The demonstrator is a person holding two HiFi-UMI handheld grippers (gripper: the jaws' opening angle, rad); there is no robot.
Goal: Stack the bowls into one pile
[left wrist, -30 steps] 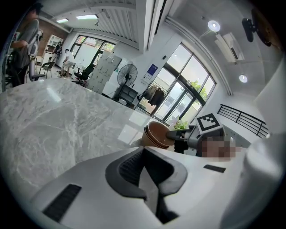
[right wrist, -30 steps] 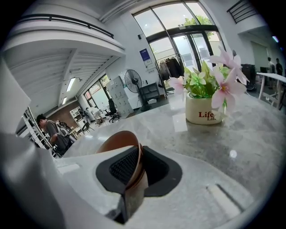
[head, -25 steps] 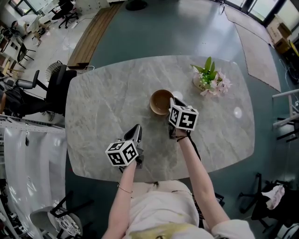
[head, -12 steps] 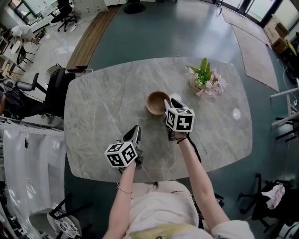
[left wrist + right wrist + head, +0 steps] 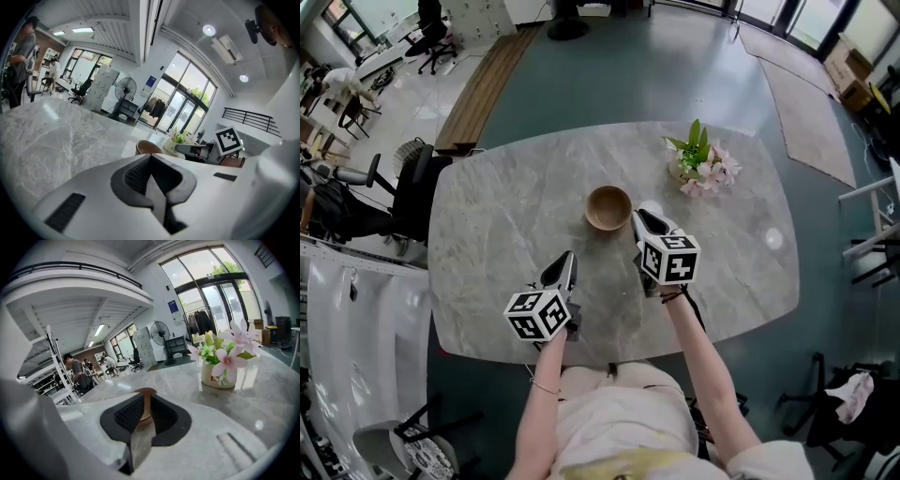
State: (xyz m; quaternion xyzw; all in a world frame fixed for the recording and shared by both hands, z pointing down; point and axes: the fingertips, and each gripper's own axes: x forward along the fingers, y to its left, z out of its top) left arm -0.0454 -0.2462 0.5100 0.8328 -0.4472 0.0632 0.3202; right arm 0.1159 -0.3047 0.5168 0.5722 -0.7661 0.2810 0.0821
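Observation:
A brown bowl (image 5: 608, 207) stands upright in the middle of the grey marble table (image 5: 487, 216); whether it is one bowl or a nested pile I cannot tell. My right gripper (image 5: 641, 218) sits just right of it, tips clear of the rim. Its jaws have just been closing to a narrow slit with nothing between them. In the right gripper view the bowl (image 5: 145, 391) shows through that slit, beyond my right gripper (image 5: 142, 401). My left gripper (image 5: 565, 262) is nearer the table's front edge, shut and empty. The left gripper view has the bowl (image 5: 149, 147) past my left gripper (image 5: 151, 158).
A white pot of pink flowers (image 5: 698, 164) stands at the back right of the table, close beyond the right gripper. Office chairs (image 5: 412, 178) stand off the table's left end. People work at desks far behind.
The right gripper has drawn back from the bowl's rim toward the person, leaving the bowl standing free. Both grippers have lifted a little.

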